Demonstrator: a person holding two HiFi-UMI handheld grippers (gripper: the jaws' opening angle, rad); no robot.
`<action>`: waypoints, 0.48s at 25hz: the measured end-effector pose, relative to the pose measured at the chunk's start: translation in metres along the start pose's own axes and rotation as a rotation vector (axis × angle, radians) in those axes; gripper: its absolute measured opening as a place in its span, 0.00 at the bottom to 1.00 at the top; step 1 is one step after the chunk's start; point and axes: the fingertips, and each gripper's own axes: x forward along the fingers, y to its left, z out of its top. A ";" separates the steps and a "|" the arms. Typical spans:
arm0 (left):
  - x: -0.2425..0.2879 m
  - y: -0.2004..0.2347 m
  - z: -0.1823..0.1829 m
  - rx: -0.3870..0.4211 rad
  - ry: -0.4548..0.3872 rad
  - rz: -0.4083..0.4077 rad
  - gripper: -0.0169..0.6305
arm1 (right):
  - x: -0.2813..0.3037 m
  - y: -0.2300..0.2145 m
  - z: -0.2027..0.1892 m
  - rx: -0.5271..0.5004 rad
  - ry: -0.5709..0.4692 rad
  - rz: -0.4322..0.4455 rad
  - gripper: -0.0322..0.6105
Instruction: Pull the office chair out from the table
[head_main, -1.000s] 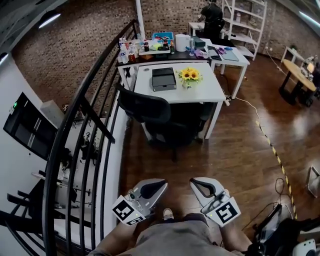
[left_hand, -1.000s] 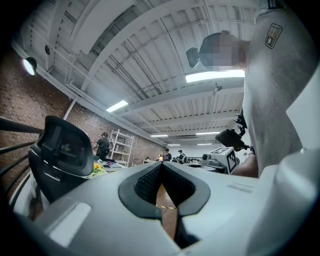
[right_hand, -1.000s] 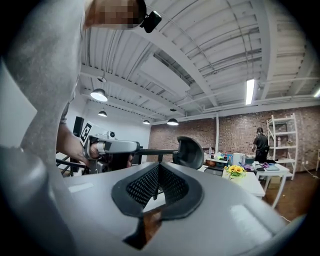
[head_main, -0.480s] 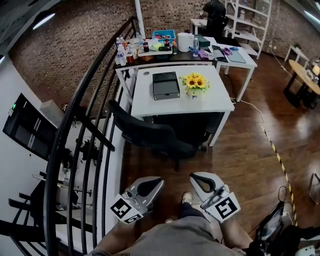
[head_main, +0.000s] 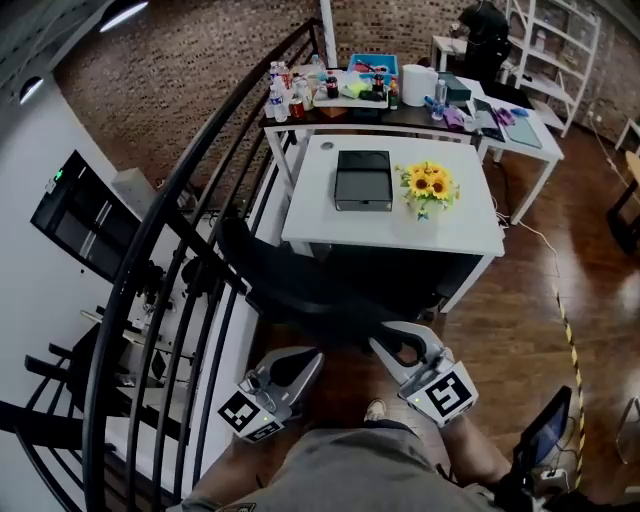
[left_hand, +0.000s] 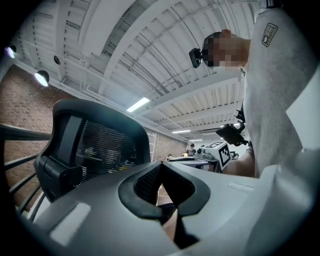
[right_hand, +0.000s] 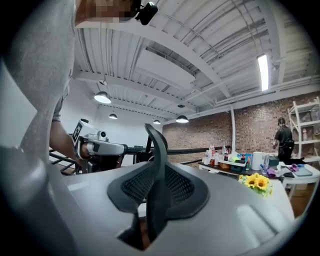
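The black office chair (head_main: 300, 290) stands tucked at the near edge of the white table (head_main: 480, 240), its mesh backrest facing me. My right gripper (head_main: 388, 346) is at the backrest's right end. Its jaws are opening, and in the right gripper view the backrest's thin edge (right_hand: 156, 145) stands upright in the gap of the right gripper (right_hand: 156, 172), with no pad pressing on it. My left gripper (head_main: 303, 360) hangs just short of the backrest. In its own view the left gripper (left_hand: 161, 167) is shut on nothing, with the backrest (left_hand: 95, 150) ahead to the left.
A black stair railing (head_main: 170, 230) runs close along the left. A black box (head_main: 362, 180) and sunflowers (head_main: 428, 185) sit on the table. Behind it a cluttered table (head_main: 370, 95) and a person (head_main: 485, 30). Striped tape (head_main: 570, 335) crosses the wooden floor on the right.
The chair and table have come much nearer in the head view, and both grippers now reach the backrest. The right gripper's tips now sit at the backrest's right end.
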 end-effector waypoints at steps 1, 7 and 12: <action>0.002 0.005 -0.002 -0.003 0.002 0.013 0.00 | 0.007 -0.002 -0.002 -0.005 0.006 0.022 0.22; 0.006 0.021 -0.004 -0.007 0.013 0.021 0.00 | 0.039 -0.002 -0.013 0.001 0.053 0.095 0.44; -0.001 0.034 0.006 0.004 0.022 0.011 0.00 | 0.066 0.004 -0.017 0.007 0.056 0.116 0.47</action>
